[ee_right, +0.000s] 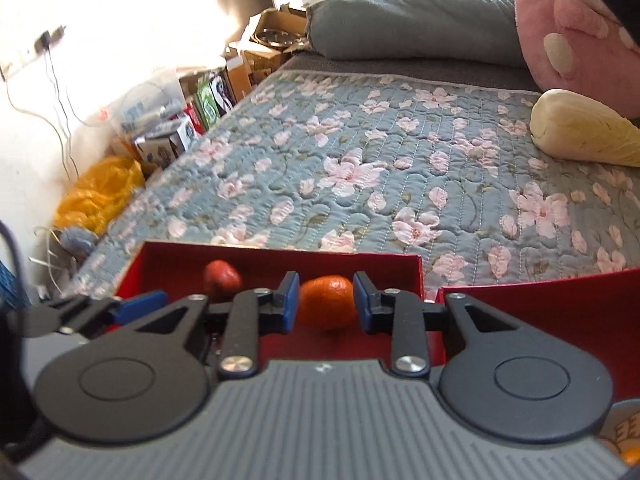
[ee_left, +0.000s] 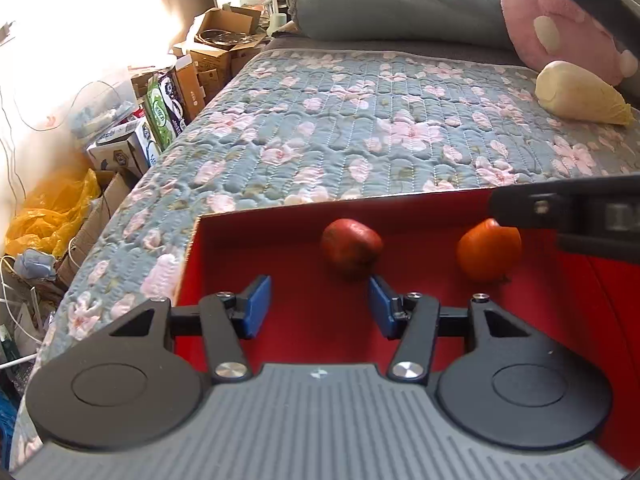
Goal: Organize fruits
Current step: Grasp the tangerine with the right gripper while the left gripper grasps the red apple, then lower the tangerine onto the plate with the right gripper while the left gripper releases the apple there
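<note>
An open red box (ee_left: 256, 236) lies on the flowered quilt with two fruits inside. In the left wrist view a dark red apple (ee_left: 351, 249) sits at the back middle and an orange (ee_left: 489, 256) to its right. My left gripper (ee_left: 318, 286) hangs open inside the box, nothing between its blue pads; the apple lies just beyond its right pad. A black finger (ee_left: 560, 210) of the right tool reaches over the orange. In the right wrist view my right gripper (ee_right: 326, 294) is shut on the orange (ee_right: 326, 312), a blue pad pressing each side. The apple (ee_right: 222, 276) shows to the left.
A second red box (ee_right: 560, 296) sits right of the first. A pale napa cabbage (ee_right: 584, 132) lies at the quilt's far right under a pink cushion (ee_right: 572, 24). A grey pillow (ee_left: 400, 4) is at the head. Cartons and a yellow bag (ee_left: 52, 208) crowd the floor on the left.
</note>
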